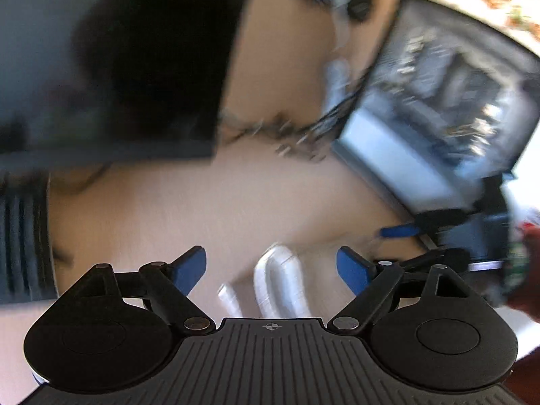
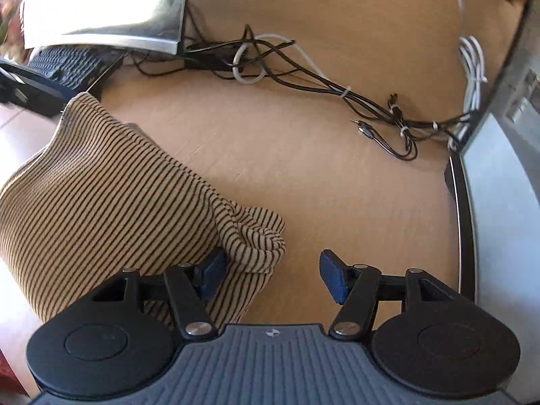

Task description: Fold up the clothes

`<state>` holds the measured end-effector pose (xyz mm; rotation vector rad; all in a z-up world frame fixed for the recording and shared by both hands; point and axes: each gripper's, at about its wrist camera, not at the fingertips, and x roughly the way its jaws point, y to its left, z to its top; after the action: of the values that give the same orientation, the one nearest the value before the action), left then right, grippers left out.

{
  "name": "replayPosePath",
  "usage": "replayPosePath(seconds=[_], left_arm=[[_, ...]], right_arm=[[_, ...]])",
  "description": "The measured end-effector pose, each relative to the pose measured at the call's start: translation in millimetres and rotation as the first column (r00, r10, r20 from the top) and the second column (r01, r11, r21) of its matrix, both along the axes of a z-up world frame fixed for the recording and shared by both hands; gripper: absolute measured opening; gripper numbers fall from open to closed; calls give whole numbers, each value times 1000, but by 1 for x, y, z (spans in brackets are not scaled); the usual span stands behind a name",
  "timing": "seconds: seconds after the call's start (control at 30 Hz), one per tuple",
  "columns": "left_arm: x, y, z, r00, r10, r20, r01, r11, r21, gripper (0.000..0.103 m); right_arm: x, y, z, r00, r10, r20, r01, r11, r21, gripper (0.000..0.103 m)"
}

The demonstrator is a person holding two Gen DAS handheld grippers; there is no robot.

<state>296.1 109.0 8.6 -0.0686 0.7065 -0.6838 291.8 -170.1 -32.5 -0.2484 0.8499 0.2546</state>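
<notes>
A tan garment with thin black stripes (image 2: 101,195) lies on the wooden table (image 2: 303,155), with a bunched fold (image 2: 256,236) at its near right corner. My right gripper (image 2: 272,275) is open. Its left pad rests against that fold and its right pad hangs over bare wood, so nothing is clamped. The left wrist view is blurred. There my left gripper (image 1: 271,268) stands wide open above the table (image 1: 202,209), with only a white coiled cable (image 1: 280,280) lying below the gap. A dark striped patch (image 1: 20,236) at the left edge may be the garment.
A tangle of black and white cables (image 2: 303,74) crosses the back of the table. A monitor (image 2: 108,3) and a keyboard (image 2: 64,64) stand at the back left, and a grey computer case (image 2: 499,185) walls the right. A dark box (image 1: 135,67) and a monitor (image 1: 438,101) show in the left wrist view.
</notes>
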Motion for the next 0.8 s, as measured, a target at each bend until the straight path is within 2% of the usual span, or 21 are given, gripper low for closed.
replayPosePath(seconds=[0.07, 0.13, 0.2, 0.23, 0.27, 0.33, 0.4, 0.47, 0.5, 0.53, 0.57, 0.6, 0.7, 0.8], left_arm=[[-5, -17, 18, 993, -97, 66, 95, 995, 27, 89], [-6, -43, 20, 979, -187, 80, 181, 980, 83, 81], [-2, -68, 9, 962, -270, 45, 262, 957, 128, 73], [1, -80, 2, 953, -301, 23, 294, 943, 154, 72], [4, -90, -8, 950, -313, -2, 308, 933, 187, 70], [14, -102, -27, 950, -310, -44, 311, 918, 245, 65], [24, -104, -40, 957, -283, -69, 291, 917, 272, 68], [33, -97, -47, 961, -257, -104, 275, 933, 232, 69], [37, -93, -49, 961, -249, -117, 269, 941, 207, 70], [38, -90, -50, 962, -245, -123, 265, 945, 190, 71], [40, -88, -52, 962, -241, -126, 261, 949, 177, 71], [41, -88, -53, 963, -239, -125, 258, 951, 168, 72], [41, -84, -58, 966, -223, -133, 241, 961, 137, 75], [41, -80, -60, 969, -201, -145, 217, 970, 107, 75]], right_arm=[[2, -1, 0, 1000, -22, 3, 22, 999, 24, 61], [2, -2, 3, 999, -36, 16, 35, 999, 38, 61], [2, -2, 9, 999, -37, 35, 36, 998, 46, 47], [2, 0, 13, 998, -33, 44, 31, 998, 48, 36], [1, 2, 16, 998, -30, 55, 28, 999, 40, 34], [-3, 5, 23, 996, -33, 88, 31, 999, 14, 34], [-11, -1, 33, 992, -64, 109, 61, 998, 28, 34], [-21, -9, 44, 988, -101, 114, 93, 993, 67, 35], [-27, -15, 50, 987, -120, 106, 110, 989, 102, 38], [-36, -23, 55, 986, -141, 86, 126, 979, 157, 52], [-44, -31, 57, 985, -158, 67, 141, 967, 214, 62], [-53, -39, 59, 983, -175, 48, 156, 951, 268, 64], [-75, -55, 51, 973, -219, -68, 227, 875, 427, 64], [-82, -58, 29, 953, -221, -209, 302, 776, 553, 63]])
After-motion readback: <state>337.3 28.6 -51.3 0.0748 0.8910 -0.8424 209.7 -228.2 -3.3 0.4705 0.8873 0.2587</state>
